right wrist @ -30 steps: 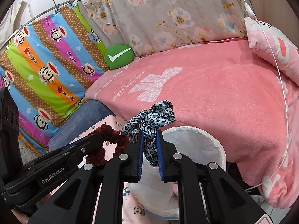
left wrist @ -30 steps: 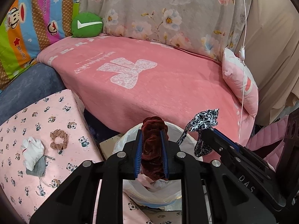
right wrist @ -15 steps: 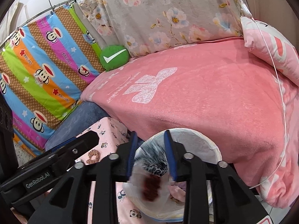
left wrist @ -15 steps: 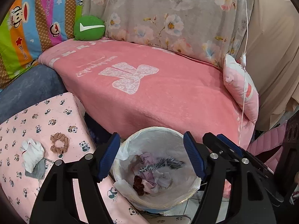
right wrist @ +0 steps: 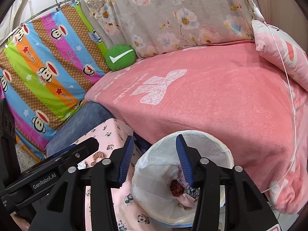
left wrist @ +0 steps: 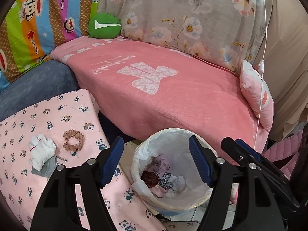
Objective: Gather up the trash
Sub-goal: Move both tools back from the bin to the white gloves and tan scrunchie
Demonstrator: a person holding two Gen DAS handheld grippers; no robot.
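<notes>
Both the left gripper and right gripper are spread wide, empty, over the white-lined round bin. Next, the tan fabric scrunchie, at ten o'clock from the bin, should be pinched across one side of its ring.

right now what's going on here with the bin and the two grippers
A person is collecting trash with two handheld grippers. The left gripper and right gripper both hang open and empty over the lined bin. A dark red scrunchie and a leopard-print one lie inside. A tan scrunchie and white sock remain on the panda cloth.
</notes>
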